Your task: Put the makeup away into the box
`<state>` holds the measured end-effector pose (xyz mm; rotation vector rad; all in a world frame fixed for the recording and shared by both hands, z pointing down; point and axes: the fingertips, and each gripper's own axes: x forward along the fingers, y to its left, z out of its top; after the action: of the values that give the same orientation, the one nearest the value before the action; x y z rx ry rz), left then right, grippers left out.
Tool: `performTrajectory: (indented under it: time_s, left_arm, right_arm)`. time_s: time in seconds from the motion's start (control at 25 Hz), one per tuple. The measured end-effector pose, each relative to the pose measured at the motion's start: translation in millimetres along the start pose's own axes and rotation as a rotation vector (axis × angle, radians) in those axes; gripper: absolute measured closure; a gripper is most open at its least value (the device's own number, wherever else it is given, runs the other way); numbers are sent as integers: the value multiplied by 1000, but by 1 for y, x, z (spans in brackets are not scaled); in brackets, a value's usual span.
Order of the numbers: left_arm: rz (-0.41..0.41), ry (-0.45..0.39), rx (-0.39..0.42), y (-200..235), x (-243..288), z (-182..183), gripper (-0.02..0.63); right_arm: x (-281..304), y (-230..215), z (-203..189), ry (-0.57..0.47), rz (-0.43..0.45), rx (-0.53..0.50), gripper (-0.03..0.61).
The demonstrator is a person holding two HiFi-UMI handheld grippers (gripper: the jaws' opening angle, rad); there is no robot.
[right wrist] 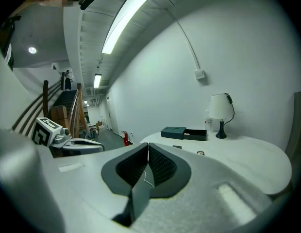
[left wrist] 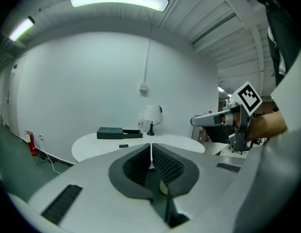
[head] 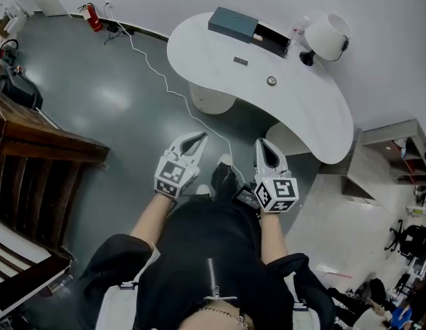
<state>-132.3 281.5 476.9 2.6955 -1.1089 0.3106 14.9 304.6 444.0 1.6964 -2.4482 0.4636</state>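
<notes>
A dark box point(head: 233, 23) with its black drawer point(head: 272, 41) pulled out lies at the far side of the white curved table point(head: 295, 108). On the tabletop are a small flat dark makeup item point(head: 240, 61) and a small round one point(head: 271, 80). My left gripper point(head: 198, 139) and right gripper point(head: 262, 145) hover over the floor short of the table, both shut and empty. In the left gripper view the box point(left wrist: 110, 132) and flat item point(left wrist: 123, 146) lie beyond the closed jaws. The right gripper view has the box point(right wrist: 173, 132), flat item point(right wrist: 177, 147) and round item point(right wrist: 200, 153) ahead.
A white lamp point(head: 327, 36) and a small bottle point(head: 299, 27) stand by the box. A white cable point(head: 165, 81) runs across the grey floor past the table's pedestal point(head: 211, 98). There are wooden stairs point(head: 41, 150) at left, a fire extinguisher point(head: 93, 17) by the wall and shelving point(head: 398, 150) at right.
</notes>
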Motion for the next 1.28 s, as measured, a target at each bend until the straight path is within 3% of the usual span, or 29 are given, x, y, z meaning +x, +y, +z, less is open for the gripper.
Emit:
performTrajectory:
  time_s: [0.4, 0.96, 1.28]
  left_arm:
    - [-2, 24, -2, 51, 85, 14, 594]
    - [26, 81, 18, 160, 251, 73, 594]
    - [16, 107, 19, 194, 298, 87, 593]
  right_arm:
    - [89, -60, 24, -14, 7, 11, 575]
    - [261, -161, 96, 27, 59, -45, 575]
    - [308, -185, 101, 79, 64, -72, 575]
